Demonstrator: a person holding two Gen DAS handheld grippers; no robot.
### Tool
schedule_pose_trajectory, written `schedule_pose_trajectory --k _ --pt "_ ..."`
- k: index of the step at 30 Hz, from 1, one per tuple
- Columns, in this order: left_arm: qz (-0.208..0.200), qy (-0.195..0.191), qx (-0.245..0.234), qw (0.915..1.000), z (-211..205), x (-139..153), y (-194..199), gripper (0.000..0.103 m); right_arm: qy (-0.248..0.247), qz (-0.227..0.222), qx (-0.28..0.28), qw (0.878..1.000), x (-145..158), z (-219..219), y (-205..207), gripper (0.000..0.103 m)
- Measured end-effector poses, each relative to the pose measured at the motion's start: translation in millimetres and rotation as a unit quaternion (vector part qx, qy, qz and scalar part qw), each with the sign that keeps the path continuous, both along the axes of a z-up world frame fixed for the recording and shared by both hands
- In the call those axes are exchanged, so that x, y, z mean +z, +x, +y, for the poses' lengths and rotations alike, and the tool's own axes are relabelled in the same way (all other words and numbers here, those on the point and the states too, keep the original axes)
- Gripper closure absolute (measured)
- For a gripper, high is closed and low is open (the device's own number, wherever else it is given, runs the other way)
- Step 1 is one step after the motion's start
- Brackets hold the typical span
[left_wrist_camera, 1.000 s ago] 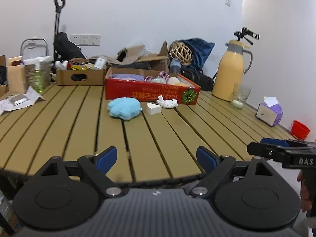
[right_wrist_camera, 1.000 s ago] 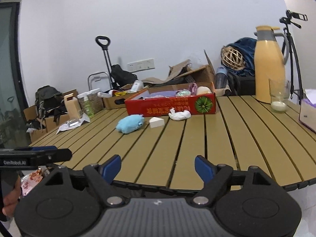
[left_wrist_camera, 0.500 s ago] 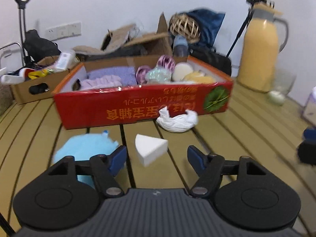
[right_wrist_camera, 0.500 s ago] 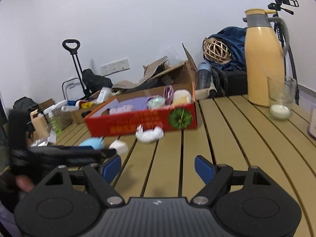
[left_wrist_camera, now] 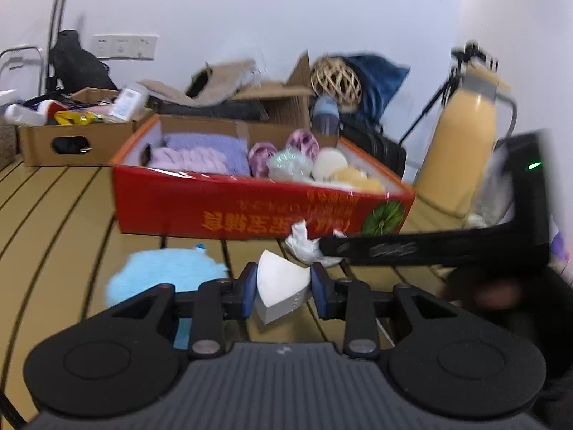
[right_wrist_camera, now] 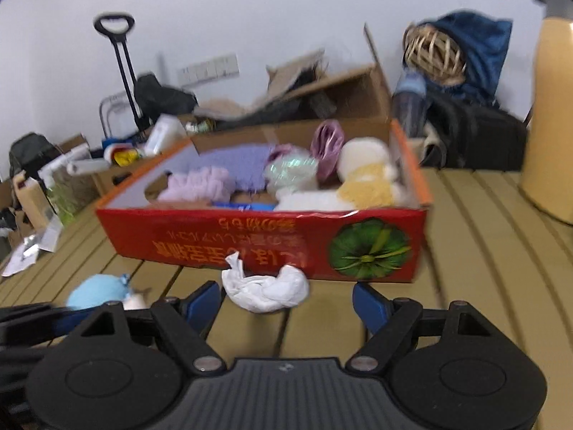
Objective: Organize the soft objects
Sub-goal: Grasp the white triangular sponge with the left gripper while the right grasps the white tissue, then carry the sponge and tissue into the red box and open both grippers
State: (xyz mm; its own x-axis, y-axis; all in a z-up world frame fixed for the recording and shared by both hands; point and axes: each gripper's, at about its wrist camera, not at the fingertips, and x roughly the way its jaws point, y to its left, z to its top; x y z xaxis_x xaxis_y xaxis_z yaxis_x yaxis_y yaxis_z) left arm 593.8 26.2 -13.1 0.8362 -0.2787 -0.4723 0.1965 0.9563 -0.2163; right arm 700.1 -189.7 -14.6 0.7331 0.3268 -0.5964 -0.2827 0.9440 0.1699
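A white wedge sponge (left_wrist_camera: 277, 286) sits between the blue pads of my left gripper (left_wrist_camera: 284, 286); the jaws are closing and both pads touch it. To its left a fluffy light-blue soft toy (left_wrist_camera: 161, 279) lies on the slatted table. A crumpled white cloth (right_wrist_camera: 265, 290) lies against the red box (right_wrist_camera: 215, 240), between the open fingers of my right gripper (right_wrist_camera: 286, 304) and touching neither pad. The red box holds purple knits, a white ball and a yellow puff. In the left wrist view the right tool's black body (left_wrist_camera: 429, 247) crosses in from the right, blurred.
A tall yellow thermos (left_wrist_camera: 462, 154) stands right of the red box. Behind it are a wicker ball (left_wrist_camera: 335, 82), a blue bag and open cardboard boxes (left_wrist_camera: 71, 139) full of clutter. Bare table slats (right_wrist_camera: 483, 251) run to the right of the box.
Both grippers have moved forward across the table to the red box. The left jaws have narrowed from wide open onto the white wedge. The right gripper has come up to the white cloth.
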Motion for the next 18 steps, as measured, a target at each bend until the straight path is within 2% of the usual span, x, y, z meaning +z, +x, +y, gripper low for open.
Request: schedule_pose_trajectory --k 4,5,6,7,8,11,13,15,18 --pt "-0.008 -0.024 0.003 0.9997 15 6 -9 0.071 -0.038 0.015 0.006 0.999 -16 29 18 0.031" --pt "-0.012 -0.026 -0.001 0.9996 16 7 -10 0.071 -0.049 0.004 0.003 0.999 -18 34 18 0.037" --pt "-0.013 -0.026 -0.003 0.9996 16 7 -11 0.071 -0.061 -0.006 0.000 0.998 -20 38 18 0.037" --pt "-0.013 -0.025 -0.004 0.9996 16 7 -11 0.071 -0.067 -0.010 -0.003 0.998 -21 40 17 0.043" --pt "-0.013 -0.023 -0.005 0.9996 17 6 -11 0.071 -0.069 -0.011 -0.002 0.998 -21 41 17 0.057" --pt "-0.016 -0.008 -0.002 0.9998 14 3 -14 0.071 -0.062 -0.014 0.006 0.998 -19 40 16 0.080" --pt "-0.021 0.003 0.006 0.9998 13 2 -17 0.071 -0.053 -0.002 0.010 0.999 -20 37 14 0.087" --pt "-0.025 0.013 0.018 0.9994 12 3 -25 0.071 -0.065 -0.006 0.008 0.998 -17 37 6 0.087" --pt "-0.034 0.024 0.030 0.9987 12 5 -49 0.071 -0.044 -0.009 0.010 0.999 -8 24 -23 0.087"
